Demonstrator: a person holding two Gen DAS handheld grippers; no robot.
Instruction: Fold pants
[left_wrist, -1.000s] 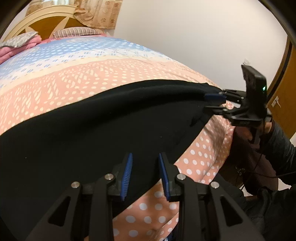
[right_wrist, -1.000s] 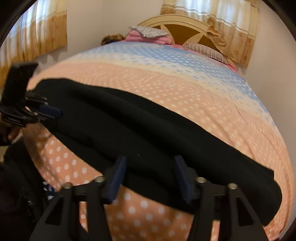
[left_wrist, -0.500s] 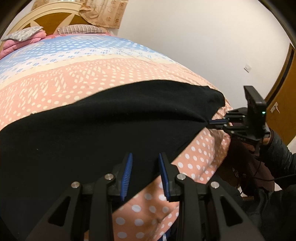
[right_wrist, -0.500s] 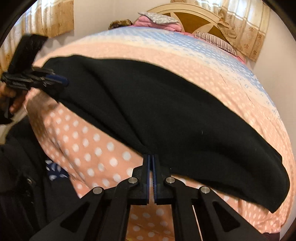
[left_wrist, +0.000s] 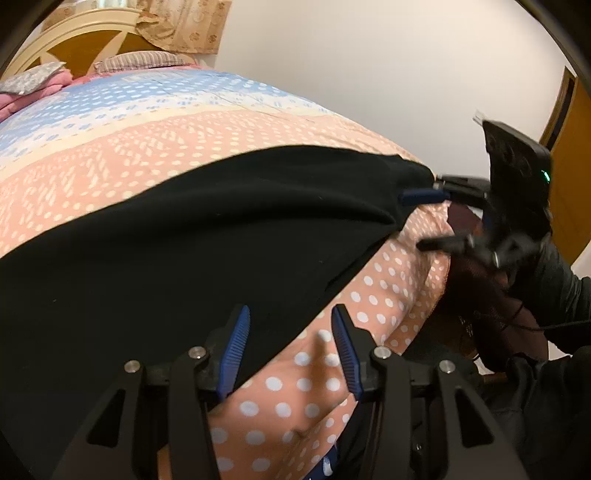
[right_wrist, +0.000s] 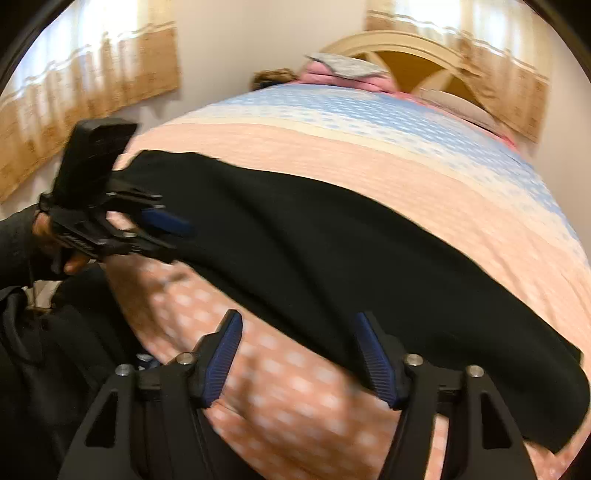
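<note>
Black pants (left_wrist: 184, 240) lie spread across the bed's near edge; they also show in the right wrist view (right_wrist: 332, 251). My left gripper (left_wrist: 290, 314) is open and empty, its jaws straddling the pants' near hem. My right gripper (right_wrist: 297, 328) is open and empty over the dotted bedspread just before the pants' near edge. In the left wrist view the right gripper (left_wrist: 424, 218) is at the pants' right corner, jaws apart. In the right wrist view the left gripper (right_wrist: 173, 236) sits at the pants' left end.
The bed (left_wrist: 184, 122) has a pink, cream and blue dotted cover (right_wrist: 369, 129). Pillows (right_wrist: 343, 70) and a wooden headboard (left_wrist: 74, 48) are at the far end. A white wall (left_wrist: 369, 74) and a door (left_wrist: 569, 177) are on the right. My dark-clothed body is below the bed edge.
My right gripper was shut half a second ago and has opened wide. My left gripper has opened a little wider. Both views shifted slightly.
</note>
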